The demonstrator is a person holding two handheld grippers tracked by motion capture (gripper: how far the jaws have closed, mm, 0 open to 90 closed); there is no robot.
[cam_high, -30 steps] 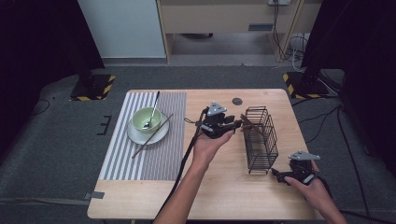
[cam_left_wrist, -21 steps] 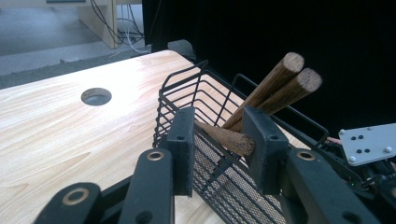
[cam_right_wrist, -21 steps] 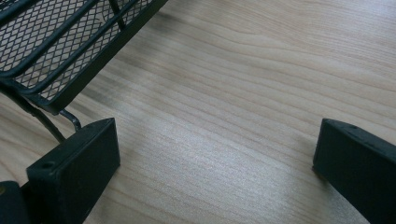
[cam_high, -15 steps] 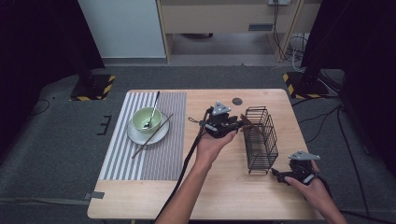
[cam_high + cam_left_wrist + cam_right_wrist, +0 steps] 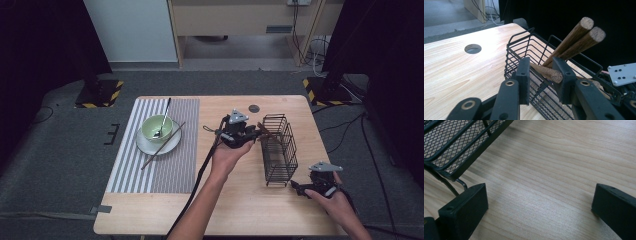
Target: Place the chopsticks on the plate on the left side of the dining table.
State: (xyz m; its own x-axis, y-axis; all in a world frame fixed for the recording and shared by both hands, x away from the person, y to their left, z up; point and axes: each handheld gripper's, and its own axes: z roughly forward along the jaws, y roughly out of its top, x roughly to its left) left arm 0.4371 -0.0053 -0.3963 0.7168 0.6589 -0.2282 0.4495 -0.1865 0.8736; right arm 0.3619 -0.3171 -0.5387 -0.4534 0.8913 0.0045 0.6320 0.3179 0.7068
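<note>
Two brown wooden chopsticks (image 5: 574, 41) lean in the black wire basket (image 5: 524, 47), butts up, dead ahead of the left gripper (image 5: 541, 75); a third chopstick (image 5: 546, 71) lies between its closing jaws. Right gripper (image 5: 539, 205): spread, resting beside the basket.

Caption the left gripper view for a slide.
Left gripper closing beside a wooden stick at the black wire basket.

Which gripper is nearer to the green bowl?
Left. The left gripper is at the basket's far end, right of the bowl; the right gripper rests beyond the basket's near corner.
</note>
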